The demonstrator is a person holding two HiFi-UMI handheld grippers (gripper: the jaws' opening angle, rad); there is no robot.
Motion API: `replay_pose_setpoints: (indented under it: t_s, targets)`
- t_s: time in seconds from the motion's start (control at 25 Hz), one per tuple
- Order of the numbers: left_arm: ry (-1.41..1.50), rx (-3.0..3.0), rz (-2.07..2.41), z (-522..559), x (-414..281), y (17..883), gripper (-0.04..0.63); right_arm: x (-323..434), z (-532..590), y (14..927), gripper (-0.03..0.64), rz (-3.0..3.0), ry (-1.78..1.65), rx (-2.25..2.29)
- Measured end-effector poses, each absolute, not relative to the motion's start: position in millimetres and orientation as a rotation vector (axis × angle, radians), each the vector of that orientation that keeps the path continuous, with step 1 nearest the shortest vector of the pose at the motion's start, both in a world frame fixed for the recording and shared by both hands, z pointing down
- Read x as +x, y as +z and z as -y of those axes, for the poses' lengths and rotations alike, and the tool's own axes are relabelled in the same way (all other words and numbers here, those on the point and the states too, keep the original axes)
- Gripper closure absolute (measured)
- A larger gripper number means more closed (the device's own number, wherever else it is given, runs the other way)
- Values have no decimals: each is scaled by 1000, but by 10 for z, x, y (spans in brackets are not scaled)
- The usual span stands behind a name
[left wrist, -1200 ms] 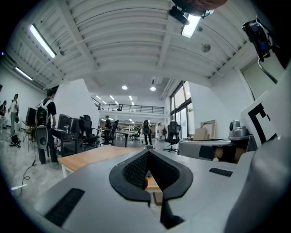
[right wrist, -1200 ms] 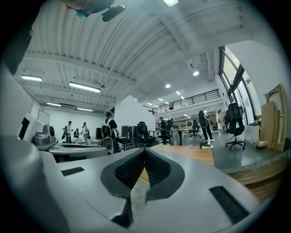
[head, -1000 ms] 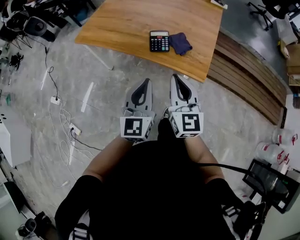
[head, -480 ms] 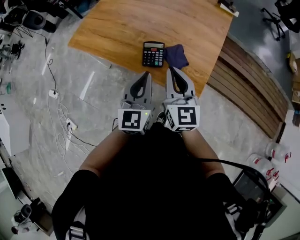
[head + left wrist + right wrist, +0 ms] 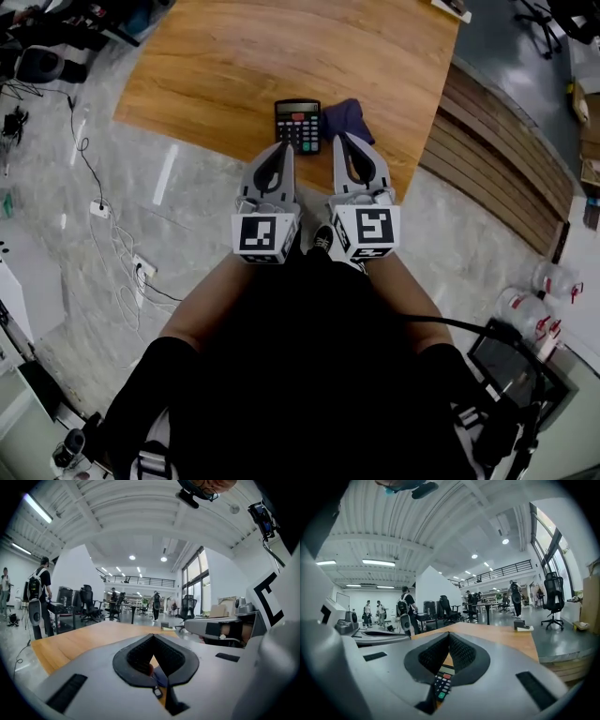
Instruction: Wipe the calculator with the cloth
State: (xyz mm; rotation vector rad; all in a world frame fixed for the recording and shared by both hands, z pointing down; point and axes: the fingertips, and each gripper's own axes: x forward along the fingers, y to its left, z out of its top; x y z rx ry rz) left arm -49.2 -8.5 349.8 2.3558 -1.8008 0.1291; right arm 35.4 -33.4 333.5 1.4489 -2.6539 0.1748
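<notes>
Nearest, the person's two forearms reach forward over a grey floor (image 5: 131, 225) and hold the grippers side by side. The left gripper (image 5: 284, 147) has its jaws pressed together with nothing between them, and the right gripper (image 5: 340, 139) is closed and empty too. Both tips reach the near edge of a wooden table (image 5: 216, 56). A black calculator (image 5: 297, 125) lies flat just beyond the left gripper's tip, a little to its right. A dark blue cloth (image 5: 349, 116) sits crumpled just right of the calculator, straight beyond the right gripper's tip. Neither gripper clearly touches either thing.
</notes>
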Motion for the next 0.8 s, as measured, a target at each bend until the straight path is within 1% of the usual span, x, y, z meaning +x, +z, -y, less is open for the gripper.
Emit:
replay_pose_setpoints:
  t_s: [0.2,0.4,0.8]
  targets:
    - [171,2366,1702,541,-753,3850,595,127,754,3649,601,2577,196,1447]
    - [212,2382,1557,827,-938,4375,595,-44,1001,4222,601,2480,278,1424]
    - [385,2267,1395,947,-1054,5393,595,-78,1114,5502,601,2295,493,1264]
